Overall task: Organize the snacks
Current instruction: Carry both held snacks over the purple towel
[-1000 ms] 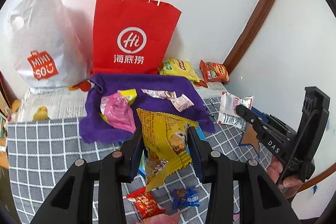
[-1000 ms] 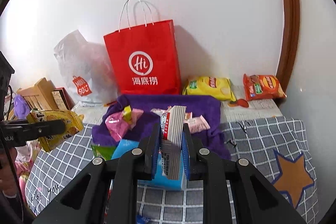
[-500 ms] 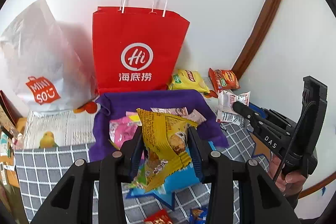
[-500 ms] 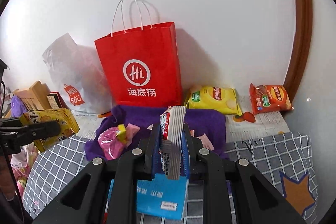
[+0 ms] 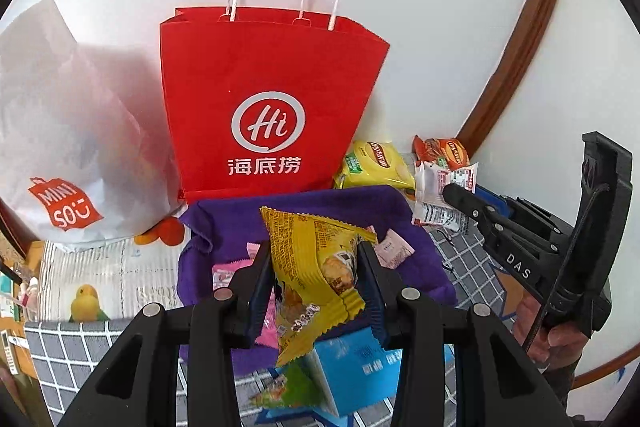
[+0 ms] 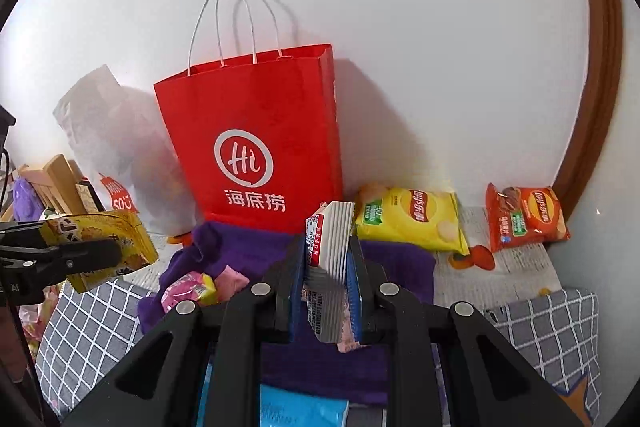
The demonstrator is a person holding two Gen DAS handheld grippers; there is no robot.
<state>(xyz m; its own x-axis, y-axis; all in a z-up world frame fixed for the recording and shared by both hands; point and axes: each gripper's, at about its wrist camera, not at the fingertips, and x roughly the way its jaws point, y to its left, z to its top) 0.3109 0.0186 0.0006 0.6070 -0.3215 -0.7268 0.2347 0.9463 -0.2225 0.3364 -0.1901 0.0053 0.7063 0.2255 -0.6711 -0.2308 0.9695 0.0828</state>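
Left gripper [image 5: 316, 267] clamped on a crinkly yellow snack packet [image 5: 316, 267], pads pressing its sides, serrated foil edges sticking out above and below the jaws. Held in the air over the near edge of the purple cloth [image 5: 304, 207]. Right gripper [image 6: 328, 267] clenched on a flat white sachet [image 6: 330, 239], red print along one side, ridged crimped seal at top, likewise above the purple cloth.

On the purple cloth, soft and rumpled: a pink wrapper [image 6: 186, 287] with a small yellow piece beside it, and a pale pink sachet [image 5: 394, 247] at its right side. Just nearer than the cloth, a glossy blue box [image 5: 360, 359] with a green packet [image 5: 288, 387] touching its left corner. Under all this, a grey blanket with white grid lines [image 6: 92, 319].

Directly behind the purple cloth, touching its far edge, a stiff red paper bag [image 6: 256, 147] standing upright against the white wall, mouth open, white twisted cord handles up. Left of the red bag, a slumped white plastic bag [image 5: 68, 131]. Right of the purple cloth's far corner, a puffy yellow chip bag [image 6: 412, 219] lying flat, then a red chip bag [image 6: 524, 215] near the brown curved frame [image 6: 600, 67].

Clear air above the cloth up to the red bag's rim.
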